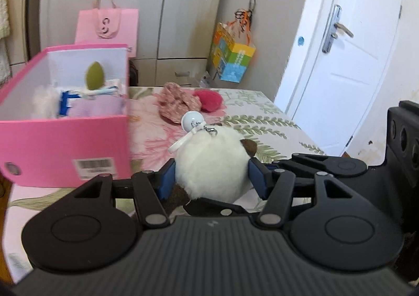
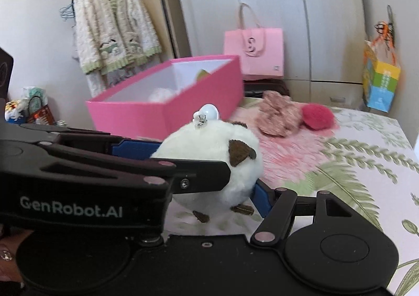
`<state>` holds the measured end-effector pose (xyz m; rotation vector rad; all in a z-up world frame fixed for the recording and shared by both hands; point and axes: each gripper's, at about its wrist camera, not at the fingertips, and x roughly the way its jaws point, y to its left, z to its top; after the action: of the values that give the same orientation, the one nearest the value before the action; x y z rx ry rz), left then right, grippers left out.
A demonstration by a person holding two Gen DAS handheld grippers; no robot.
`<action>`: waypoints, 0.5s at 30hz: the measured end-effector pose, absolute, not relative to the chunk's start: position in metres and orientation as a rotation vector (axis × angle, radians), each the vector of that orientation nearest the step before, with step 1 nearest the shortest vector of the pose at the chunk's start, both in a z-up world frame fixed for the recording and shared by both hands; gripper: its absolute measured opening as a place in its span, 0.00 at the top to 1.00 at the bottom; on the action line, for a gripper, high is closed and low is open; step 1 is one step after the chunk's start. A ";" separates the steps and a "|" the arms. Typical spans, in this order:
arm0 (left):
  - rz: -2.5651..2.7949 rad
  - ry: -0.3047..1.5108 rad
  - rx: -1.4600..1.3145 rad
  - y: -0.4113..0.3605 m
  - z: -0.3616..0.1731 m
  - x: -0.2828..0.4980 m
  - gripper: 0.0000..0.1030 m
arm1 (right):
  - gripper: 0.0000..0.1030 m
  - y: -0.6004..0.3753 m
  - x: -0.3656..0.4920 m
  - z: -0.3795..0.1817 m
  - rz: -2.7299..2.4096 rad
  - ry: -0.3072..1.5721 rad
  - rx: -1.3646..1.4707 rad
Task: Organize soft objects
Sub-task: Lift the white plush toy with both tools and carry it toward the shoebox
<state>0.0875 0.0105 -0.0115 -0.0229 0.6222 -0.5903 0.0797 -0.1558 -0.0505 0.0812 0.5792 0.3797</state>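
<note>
A white fluffy plush toy [image 1: 212, 165] with brown ears and a white keyring clip is held between the blue pads of my left gripper [image 1: 210, 178], just above the floral bedspread. It also shows in the right wrist view [image 2: 209, 149], with the left gripper's arm [image 2: 104, 165] across it. My right gripper [image 2: 225, 199] is beside the plush; only its right finger [image 2: 260, 200] shows, and its left finger is hidden. The pink box [image 1: 65, 144] holds several soft things and stands to the left, also seen from the right wrist [image 2: 167, 102].
A pink floral cloth [image 1: 178, 104] and a red plush ball [image 1: 209, 100] lie further back on the bed [image 1: 262, 123]. A pink paper bag [image 1: 107, 26] stands against the wardrobe. A colourful bag [image 1: 230, 60] hangs there. A white door [image 1: 340, 60] is on the right.
</note>
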 end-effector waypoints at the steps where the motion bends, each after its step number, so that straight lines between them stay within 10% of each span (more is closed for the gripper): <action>1: -0.582 0.640 -0.027 0.017 -0.007 0.089 0.44 | 0.29 -0.150 0.080 -0.045 0.384 0.586 0.077; 15: -0.466 0.449 -0.041 0.087 0.060 0.109 0.42 | 0.27 -0.077 0.110 0.026 0.492 0.449 -0.013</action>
<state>0.1092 0.0871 0.0604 -0.0412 0.4491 -0.4661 0.1096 -0.0775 0.0257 -0.0134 0.4486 0.4923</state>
